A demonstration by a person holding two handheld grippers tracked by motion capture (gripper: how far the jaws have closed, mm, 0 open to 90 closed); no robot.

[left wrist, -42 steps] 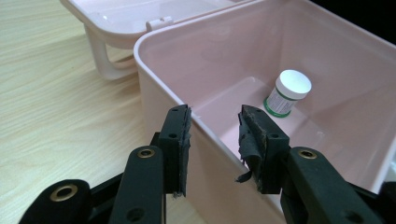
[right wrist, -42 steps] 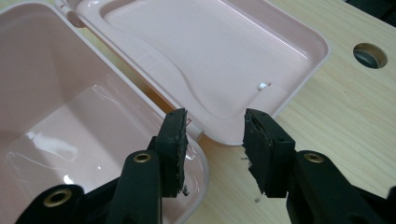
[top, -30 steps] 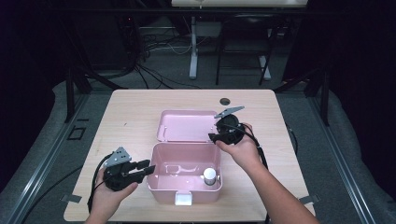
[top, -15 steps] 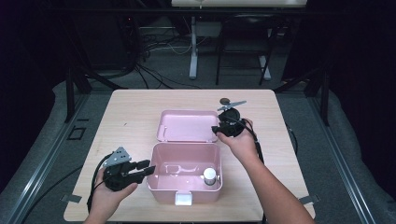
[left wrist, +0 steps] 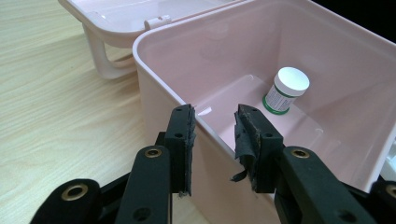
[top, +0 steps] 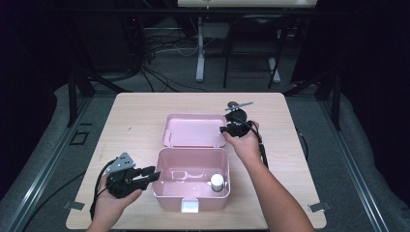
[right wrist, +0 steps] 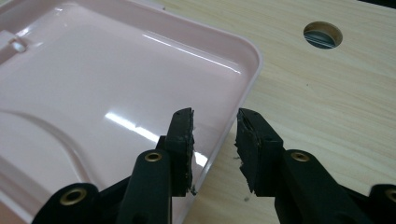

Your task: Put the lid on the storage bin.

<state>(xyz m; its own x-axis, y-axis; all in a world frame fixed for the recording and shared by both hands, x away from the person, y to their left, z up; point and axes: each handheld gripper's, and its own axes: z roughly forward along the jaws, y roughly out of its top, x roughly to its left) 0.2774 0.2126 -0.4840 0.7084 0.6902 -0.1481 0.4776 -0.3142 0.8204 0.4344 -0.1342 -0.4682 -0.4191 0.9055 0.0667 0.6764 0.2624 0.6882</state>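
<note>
An open pink box (top: 167, 186) stands at the table's near middle, its lid (top: 193, 129) lying flat behind it. A small white jar (top: 217, 181) with a green-edged label (left wrist: 285, 91) stands inside at the right. My left gripper (top: 151, 175) is at the box's left wall. In the left gripper view it (left wrist: 215, 116) is open, its jaws astride the wall's rim (left wrist: 154, 60) with a gap on both sides. My right gripper (top: 227, 129) is at the lid's right edge. It (right wrist: 215, 126) is open and its jaws have just been closing, with the lid's rim (right wrist: 243, 70) between them.
The light wooden table (top: 135, 121) has a round cable hole (top: 232, 104) just behind the right gripper, also in the right gripper view (right wrist: 322, 35). A white latch (top: 190, 206) sticks out of the box's front. Dark floor, cables and stands lie beyond the far edge.
The right hand has moved a little toward the far edge and sunk to the lid's right rim, and its jaws have narrowed. The left hand and the box have stayed put.
</note>
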